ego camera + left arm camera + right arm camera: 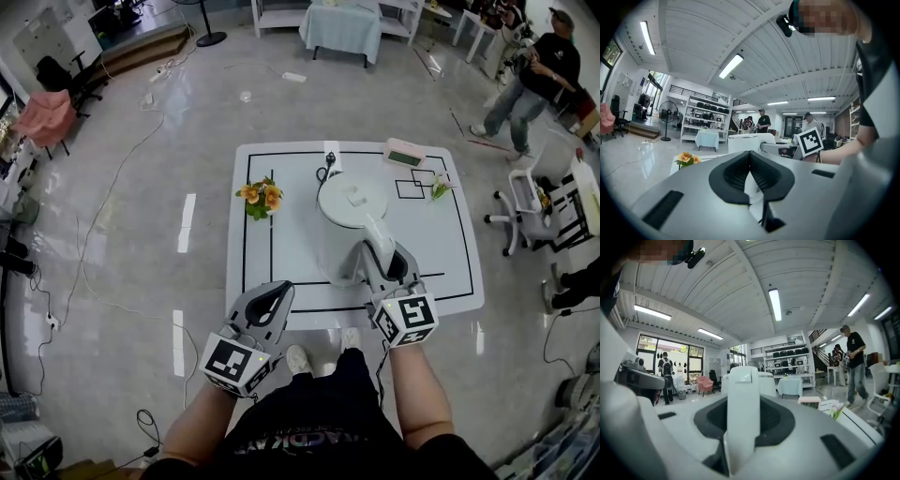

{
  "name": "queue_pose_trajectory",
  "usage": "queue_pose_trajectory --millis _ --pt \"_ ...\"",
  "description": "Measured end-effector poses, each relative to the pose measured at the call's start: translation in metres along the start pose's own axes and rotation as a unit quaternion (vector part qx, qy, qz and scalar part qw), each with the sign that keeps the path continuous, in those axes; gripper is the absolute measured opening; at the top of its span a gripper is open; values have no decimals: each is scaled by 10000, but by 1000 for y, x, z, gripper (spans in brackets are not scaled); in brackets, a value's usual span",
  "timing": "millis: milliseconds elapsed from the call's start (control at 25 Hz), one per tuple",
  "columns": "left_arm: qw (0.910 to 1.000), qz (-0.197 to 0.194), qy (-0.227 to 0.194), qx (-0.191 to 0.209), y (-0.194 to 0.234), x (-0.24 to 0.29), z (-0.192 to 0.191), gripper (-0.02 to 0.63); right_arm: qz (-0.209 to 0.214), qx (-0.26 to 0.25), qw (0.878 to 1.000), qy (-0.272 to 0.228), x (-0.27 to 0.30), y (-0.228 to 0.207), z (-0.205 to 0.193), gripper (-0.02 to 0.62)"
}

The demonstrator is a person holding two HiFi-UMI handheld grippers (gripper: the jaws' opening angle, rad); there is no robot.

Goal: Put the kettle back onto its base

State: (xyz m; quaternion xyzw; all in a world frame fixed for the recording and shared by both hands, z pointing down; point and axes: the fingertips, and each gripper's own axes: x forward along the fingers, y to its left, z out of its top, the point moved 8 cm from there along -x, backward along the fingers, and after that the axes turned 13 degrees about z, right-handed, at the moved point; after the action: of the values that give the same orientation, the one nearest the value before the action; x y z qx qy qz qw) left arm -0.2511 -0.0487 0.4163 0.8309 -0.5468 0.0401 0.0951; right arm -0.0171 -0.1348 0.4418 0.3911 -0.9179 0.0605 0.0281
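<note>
A white kettle (352,199) stands near the middle of the white table (281,253), and its handle (377,242) points toward me. My right gripper (390,265) is shut on that handle. In the right gripper view the handle (743,404) fills the gap between the jaws, with the kettle body (765,380) behind it. My left gripper (273,300) hangs at the table's front left edge, shut and empty. In the left gripper view its jaws meet, and the kettle (749,142) stands ahead to the right. A black plug and cord (324,172) lie behind the kettle. No base shows under the kettle.
An orange flower bunch (261,197) stands left of the kettle. A pink clock (405,153) and a small white flower (439,186) sit at the back right of the table. A person (536,80) and a white chair (523,202) are off to the right.
</note>
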Motion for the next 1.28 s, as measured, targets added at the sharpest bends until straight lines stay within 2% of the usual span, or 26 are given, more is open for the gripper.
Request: queue_pose_trajectory --millis 560,1040,1280 --pt "9997 16 197 -124 4 2 -9 5 -116 -53 9994 -322 -17 2 -12 117" --pt "9999 -54 142 -48 6 8 -11 5 -130 -317 9987 -390 -22 19 -14 117" --pt "9998 -127 156 -71 3 11 -11 5 -133 -174 9987 -458 -21 14 -13 117"
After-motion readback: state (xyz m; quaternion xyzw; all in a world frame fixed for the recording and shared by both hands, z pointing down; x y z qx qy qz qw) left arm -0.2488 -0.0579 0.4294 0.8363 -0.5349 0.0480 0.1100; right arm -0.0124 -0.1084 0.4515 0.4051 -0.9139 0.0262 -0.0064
